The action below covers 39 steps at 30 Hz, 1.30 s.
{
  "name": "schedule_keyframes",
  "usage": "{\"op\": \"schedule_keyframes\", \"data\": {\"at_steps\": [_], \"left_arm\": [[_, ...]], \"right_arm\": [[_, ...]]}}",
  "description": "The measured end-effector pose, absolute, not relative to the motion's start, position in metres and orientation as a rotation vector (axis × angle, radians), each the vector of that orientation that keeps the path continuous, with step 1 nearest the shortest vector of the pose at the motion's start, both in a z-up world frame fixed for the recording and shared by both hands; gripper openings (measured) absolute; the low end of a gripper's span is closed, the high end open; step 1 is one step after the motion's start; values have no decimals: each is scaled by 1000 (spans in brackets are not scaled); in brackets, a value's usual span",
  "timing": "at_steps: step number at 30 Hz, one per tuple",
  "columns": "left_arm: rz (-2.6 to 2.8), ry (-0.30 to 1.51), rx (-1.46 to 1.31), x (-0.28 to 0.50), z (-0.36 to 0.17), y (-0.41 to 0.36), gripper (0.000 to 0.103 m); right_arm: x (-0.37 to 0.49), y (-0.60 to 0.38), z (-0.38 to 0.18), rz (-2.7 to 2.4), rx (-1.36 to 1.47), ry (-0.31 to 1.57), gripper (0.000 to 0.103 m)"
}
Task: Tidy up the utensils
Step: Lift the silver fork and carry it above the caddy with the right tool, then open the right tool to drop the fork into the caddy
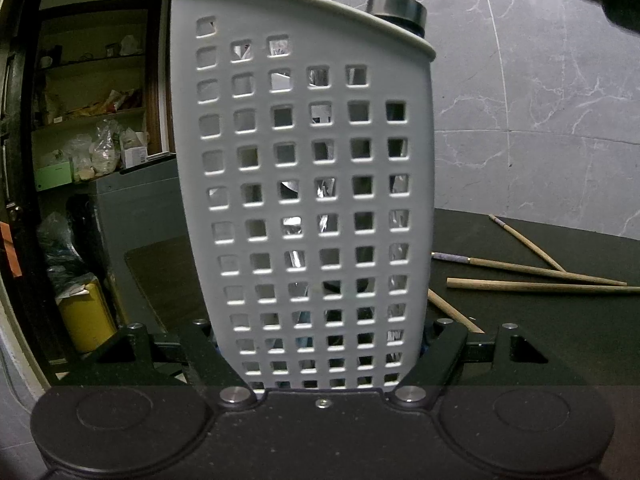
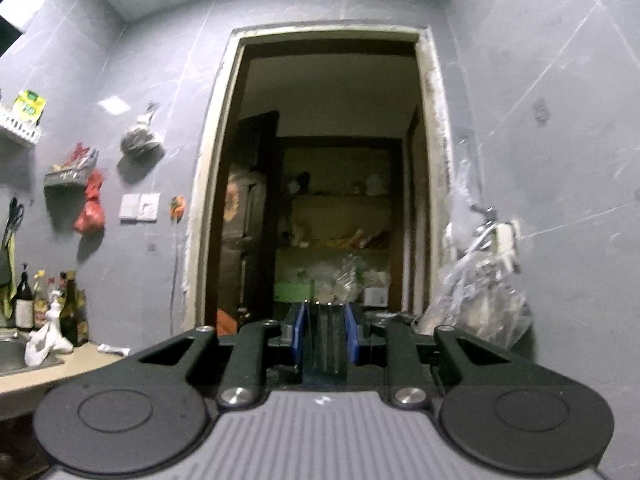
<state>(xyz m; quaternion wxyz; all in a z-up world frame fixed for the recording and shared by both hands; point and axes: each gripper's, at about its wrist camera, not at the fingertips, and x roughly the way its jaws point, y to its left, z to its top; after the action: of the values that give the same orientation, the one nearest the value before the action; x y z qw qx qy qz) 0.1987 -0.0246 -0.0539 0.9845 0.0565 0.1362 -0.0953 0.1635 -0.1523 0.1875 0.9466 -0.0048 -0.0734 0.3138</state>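
A white perforated utensil holder stands upright and fills the middle of the left wrist view. My left gripper is shut on its lower part, one finger on each side. Shiny utensils show through its holes. Several wooden chopsticks lie on the dark table to the holder's right. In the right wrist view my right gripper is raised and faces a doorway. It is shut on a flat metal utensil with prongs, seemingly a fork, clamped between the blue pads.
A dark bottle with a metal ring cap rises behind the holder. A marbled grey wall backs the table. Left of the holder are a grey cabinet and a yellow bin. A counter with a sink and bottles lies at the left in the right wrist view.
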Motion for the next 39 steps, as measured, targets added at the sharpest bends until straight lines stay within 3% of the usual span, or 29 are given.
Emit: {"op": "schedule_keyframes", "data": {"at_steps": [11,12,13,15,17,19,28,33,39], "left_arm": [[-200,272,103,200,-56,-16,77],[-201,272,102,200,-56,-16,77],[-201,272,103,200,-57,-17,77],[-201,272,105,200,-57,-17,77],[-200,273,104,200,-57,-17,77],[-199,274,105,200,-57,-18,77],[-189,276,107,198,-55,-22,77],[-189,275,102,197,-55,-23,77],[-198,282,100,199,-53,-21,78]], "right_arm": [[168,-124,132,689,-115,14,22],[167,-126,127,692,-122,29,28],[165,-127,124,695,-126,45,43],[160,-132,116,702,-135,58,55],[152,-139,111,701,-138,58,57],[144,-148,106,699,-115,53,66],[116,-191,93,654,-23,51,85],[106,-212,86,601,28,53,90],[93,-239,66,521,137,106,103]]}}
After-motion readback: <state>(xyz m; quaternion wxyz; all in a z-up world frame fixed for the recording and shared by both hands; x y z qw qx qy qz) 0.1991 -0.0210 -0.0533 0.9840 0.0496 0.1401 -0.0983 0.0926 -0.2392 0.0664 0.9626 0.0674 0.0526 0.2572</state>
